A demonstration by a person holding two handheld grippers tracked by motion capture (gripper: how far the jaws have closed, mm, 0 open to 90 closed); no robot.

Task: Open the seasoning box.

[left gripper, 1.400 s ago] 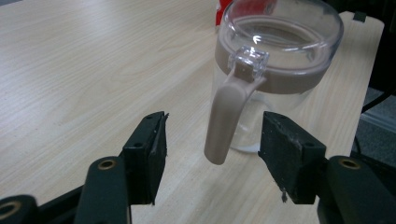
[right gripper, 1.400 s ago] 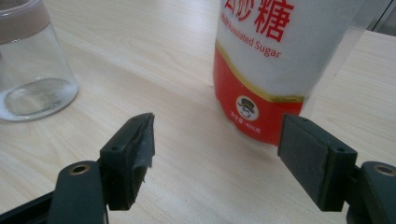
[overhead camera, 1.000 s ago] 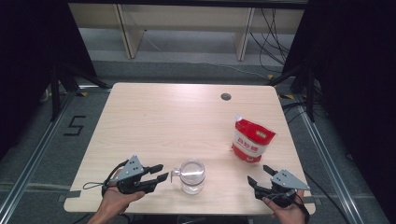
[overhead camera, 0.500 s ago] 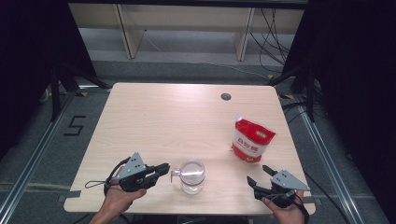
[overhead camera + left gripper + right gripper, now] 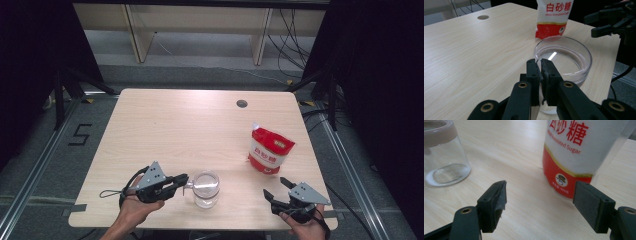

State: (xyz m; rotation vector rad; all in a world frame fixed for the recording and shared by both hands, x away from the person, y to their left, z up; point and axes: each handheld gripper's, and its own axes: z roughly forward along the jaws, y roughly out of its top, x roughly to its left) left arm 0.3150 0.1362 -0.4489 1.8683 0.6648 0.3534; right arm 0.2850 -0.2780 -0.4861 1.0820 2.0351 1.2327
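Nearest the person, the left tongs (image 5: 180,181) sit at the front edge of the surface (image 5: 165,130) with their jaws drawn almost together. In the left gripper view they pinch the near rim of the glass jar (image 5: 563,60), one jaw inside the wall and one outside, so the jar looks steadied rather than lifted. The jar stands upright on the surface near the front edge, about midway between the two hands, with no lid on it. It looks empty apart from a faint white trace at the bottom, seen through the glass in the right gripper view.

To the right, the right tongs (image 5: 278,189) rest low at the front right corner with jaws spread wide, holding nothing. In the right gripper view they point at the lower part of the sugar bag (image 5: 574,152) without touching it.

A little farther back, the bag stands upright and well apart from the jar, and I cannot tell whether its top is open.

My judgement is that the work is at an early stage: the jar is secured, while gripping the bag, carrying it over and pouring sugar all remain to be done.
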